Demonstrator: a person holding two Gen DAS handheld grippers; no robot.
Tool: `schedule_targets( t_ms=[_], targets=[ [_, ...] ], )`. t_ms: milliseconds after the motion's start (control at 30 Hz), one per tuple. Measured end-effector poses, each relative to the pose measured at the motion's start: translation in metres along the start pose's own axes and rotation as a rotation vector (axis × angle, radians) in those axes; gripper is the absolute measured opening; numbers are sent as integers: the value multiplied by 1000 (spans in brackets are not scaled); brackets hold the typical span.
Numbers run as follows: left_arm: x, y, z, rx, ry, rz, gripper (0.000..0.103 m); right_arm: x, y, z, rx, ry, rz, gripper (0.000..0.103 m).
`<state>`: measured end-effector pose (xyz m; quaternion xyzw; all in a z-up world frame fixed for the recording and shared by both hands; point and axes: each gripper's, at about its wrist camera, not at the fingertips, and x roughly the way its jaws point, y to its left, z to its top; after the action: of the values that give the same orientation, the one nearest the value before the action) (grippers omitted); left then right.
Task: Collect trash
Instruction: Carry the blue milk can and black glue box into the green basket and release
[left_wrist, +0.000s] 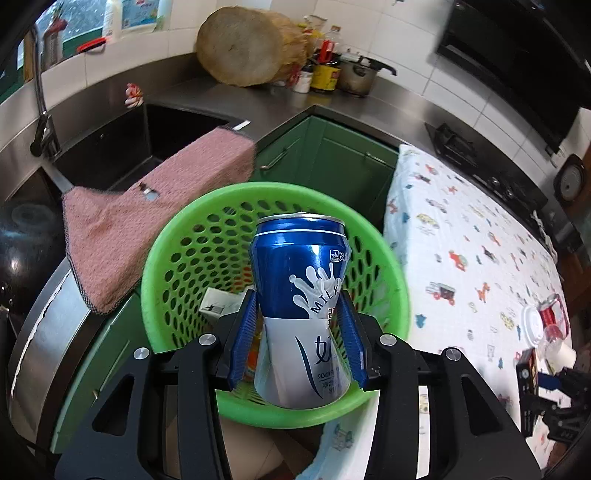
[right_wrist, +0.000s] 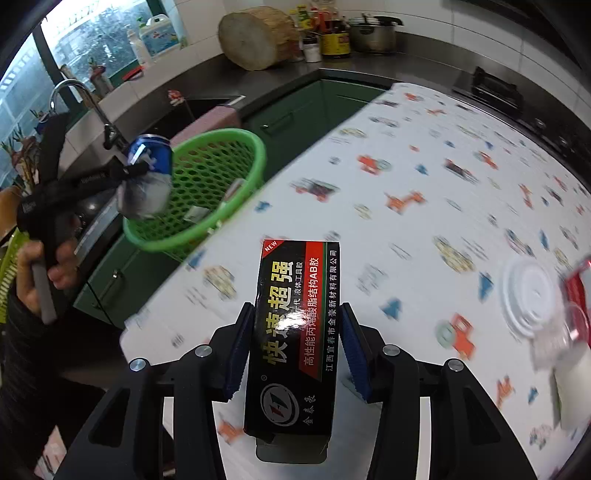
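**Can over the basket, glue box held above the tabletop**

The left gripper (left_wrist: 300, 334) has its blue fingers (left_wrist: 243, 338) pressed against both sides of a can (left_wrist: 301, 314), blue above and white below, dented in at the waist where the pads bite. The can stands upright between the fingers, its top rim ahead of the fingertips. Directly beyond and beneath it lies the green basket (left_wrist: 177, 266), whose perforated wall curves around past both fingers; a pale scrap of packaging (left_wrist: 216, 304) lies inside, just left of the left finger. A pink towel (left_wrist: 155, 221) hangs farther ahead on the left.

The right gripper (right_wrist: 295, 350) clamps a black box (right_wrist: 295, 339) printed with yellow characters, one finger (right_wrist: 238, 354) on each long side. The box runs lengthwise along the fingers, reaching ahead of the tips and back between the arms. Below and ahead spreads the tabletop (right_wrist: 424, 155) with its patterned cloth. To the right of the fingers, near the edge of view, lie a white lid (right_wrist: 528, 295) and a blurred red item (right_wrist: 578, 291). Far ahead on the left, the same basket sits off the tabletop's edge, with the can held at its near rim.
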<state>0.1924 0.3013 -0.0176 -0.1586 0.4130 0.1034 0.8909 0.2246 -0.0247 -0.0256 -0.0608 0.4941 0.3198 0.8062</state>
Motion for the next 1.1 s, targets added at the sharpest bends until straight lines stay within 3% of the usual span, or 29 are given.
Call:
schedule_targets(
  t_ms=[133,267,467,567,933,1100],
  targets=[
    [6,9,1,-13,14,2,46,21,24,30,-29,6,47,45],
    [9,17,2,-26,9,3,56,40,45,56,-59,12,76,45],
    [3,28,-1,-53,7,-13,58,67,74,92,-86,13,113,45],
    [-5,33,-7,-66,-11,-4,67,79,86,102,-92,18,125,45],
    [-21,40,-15,-85,-35,-9,68,130,115,129,-94,44,131,45],
    [-24,40,-17,-88,-35,-6,69,130,111,133,-70,28,157,46]
  ],
)
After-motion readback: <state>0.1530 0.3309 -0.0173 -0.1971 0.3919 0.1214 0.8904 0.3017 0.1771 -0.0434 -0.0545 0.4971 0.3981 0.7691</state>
